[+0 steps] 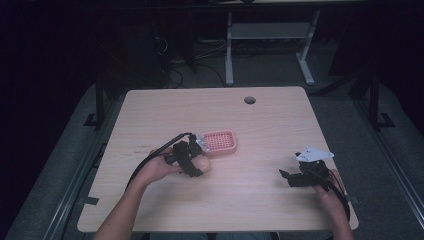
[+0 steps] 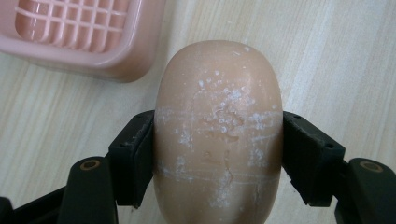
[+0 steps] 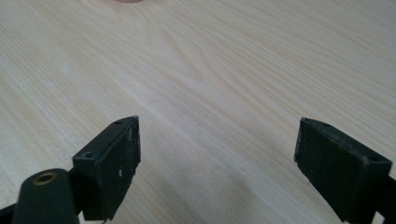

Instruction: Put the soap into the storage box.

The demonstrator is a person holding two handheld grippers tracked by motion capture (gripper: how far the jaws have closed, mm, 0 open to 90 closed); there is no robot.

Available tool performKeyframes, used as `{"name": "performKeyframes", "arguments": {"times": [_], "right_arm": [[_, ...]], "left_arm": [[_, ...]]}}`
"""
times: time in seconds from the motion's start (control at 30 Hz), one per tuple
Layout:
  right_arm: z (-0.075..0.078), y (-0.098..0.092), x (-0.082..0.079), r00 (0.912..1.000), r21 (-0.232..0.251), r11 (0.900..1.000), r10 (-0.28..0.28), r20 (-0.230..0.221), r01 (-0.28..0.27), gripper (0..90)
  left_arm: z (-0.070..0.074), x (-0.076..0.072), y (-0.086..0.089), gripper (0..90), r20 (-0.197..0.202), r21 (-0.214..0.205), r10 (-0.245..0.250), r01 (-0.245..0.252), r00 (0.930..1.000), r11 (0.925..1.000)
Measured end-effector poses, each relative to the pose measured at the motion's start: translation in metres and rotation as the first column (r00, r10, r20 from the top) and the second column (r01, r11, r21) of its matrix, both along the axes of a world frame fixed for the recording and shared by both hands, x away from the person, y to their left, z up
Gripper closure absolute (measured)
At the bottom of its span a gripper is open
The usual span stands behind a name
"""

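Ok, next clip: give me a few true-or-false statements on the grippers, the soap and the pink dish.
1. The left gripper is shut on the soap. True.
2. The soap lies inside the pink dish. False: it is beside the dish, over the table.
3. The right gripper holds the dish. False: its jaws stand open over bare wood.
4. The soap's surface shows white flecks and scratches. True.
5. The dish has a grid floor. True.
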State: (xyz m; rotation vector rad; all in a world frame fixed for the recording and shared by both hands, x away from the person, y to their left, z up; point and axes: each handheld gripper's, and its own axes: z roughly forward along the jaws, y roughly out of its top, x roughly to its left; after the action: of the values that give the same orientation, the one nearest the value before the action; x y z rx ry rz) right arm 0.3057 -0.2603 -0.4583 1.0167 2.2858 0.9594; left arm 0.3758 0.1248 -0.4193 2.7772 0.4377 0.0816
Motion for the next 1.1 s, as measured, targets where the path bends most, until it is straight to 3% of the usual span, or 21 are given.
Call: {"name": "performKeyframes", "arguments": {"times": [1.1], "right_arm": [[0.001, 0.0, 0.0, 0.9999, 0.014, 0.9998, 0.01, 0.004, -0.01, 13.9]], "left_arm": [[0.015, 0.029, -0.026, 32.2, 0.008, 0.022, -0.029, 0.029, 0.9996, 0.9993]]}}
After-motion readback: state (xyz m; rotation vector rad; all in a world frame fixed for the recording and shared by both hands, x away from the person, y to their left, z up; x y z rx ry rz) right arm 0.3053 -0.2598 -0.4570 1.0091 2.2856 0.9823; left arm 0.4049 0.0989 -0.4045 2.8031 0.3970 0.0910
